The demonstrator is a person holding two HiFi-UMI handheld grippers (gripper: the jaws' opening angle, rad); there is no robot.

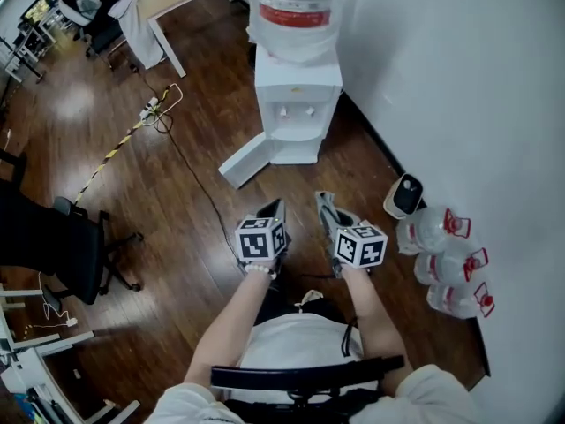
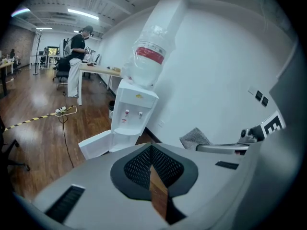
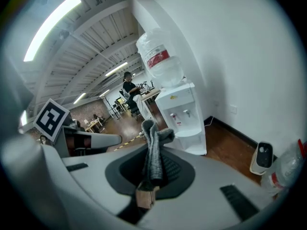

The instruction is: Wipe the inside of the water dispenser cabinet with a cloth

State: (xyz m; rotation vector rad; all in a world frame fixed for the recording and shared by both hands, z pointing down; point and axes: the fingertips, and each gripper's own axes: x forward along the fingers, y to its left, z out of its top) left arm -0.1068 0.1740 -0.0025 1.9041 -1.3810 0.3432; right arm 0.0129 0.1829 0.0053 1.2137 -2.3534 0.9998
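While my right gripper [image 3: 151, 176] clamps the grey cloth [image 3: 154, 147], its long axis along the jaws, free end poking toward 12 o'clock, water dispenser [image 3: 183, 113] at 1 o'clock, my left gripper [image 2: 151, 153] with jaws together on nothing

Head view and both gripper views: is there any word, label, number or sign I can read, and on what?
No text can be read.
Water bottle: red label, print too blurred.
Water dispenser: yellow mark and tap stickers, too small.
Left gripper and right gripper: cubes bear square marker patterns, no letters.
Cloth in the right gripper: no print.
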